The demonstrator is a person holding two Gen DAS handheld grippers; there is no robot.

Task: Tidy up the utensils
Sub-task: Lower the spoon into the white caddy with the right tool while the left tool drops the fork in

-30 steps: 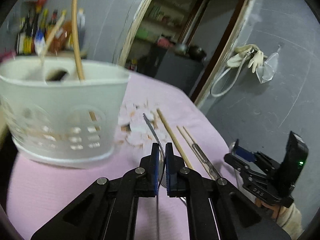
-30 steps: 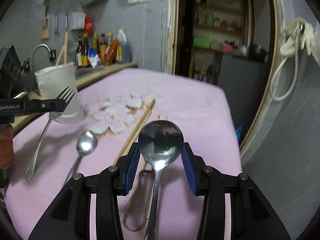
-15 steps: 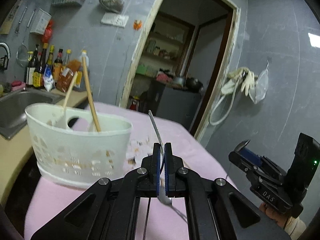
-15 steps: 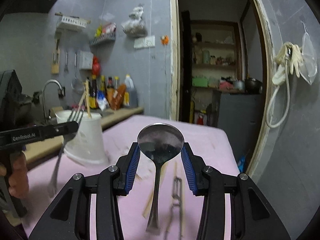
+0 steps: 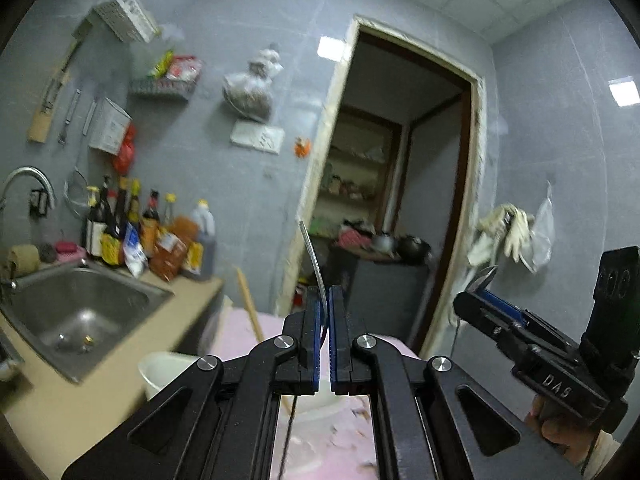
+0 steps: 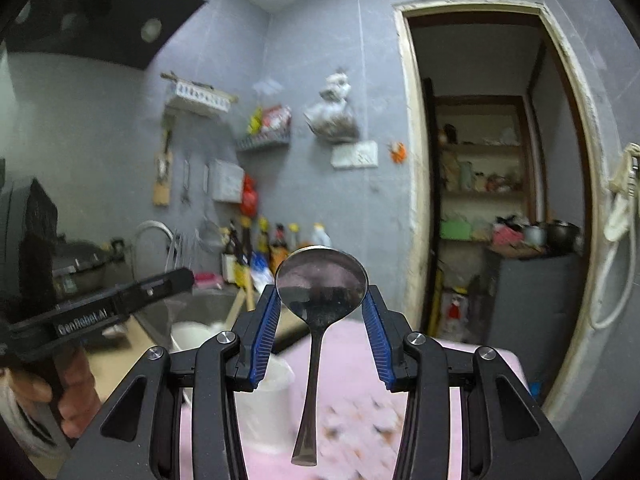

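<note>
Above the white utensil basket, the left wrist view shows the left gripper clenched on a fork seen edge-on, its thin metal rising past the blue pads. A wooden chopstick leans out of the basket, and the sink lies left of it. From the right wrist view, the right gripper grasps a spoon by the bowl, handle hanging down over the pink tablecloth. Only this view shows the bowl face-on; the basket sits lower left of it.
</note>
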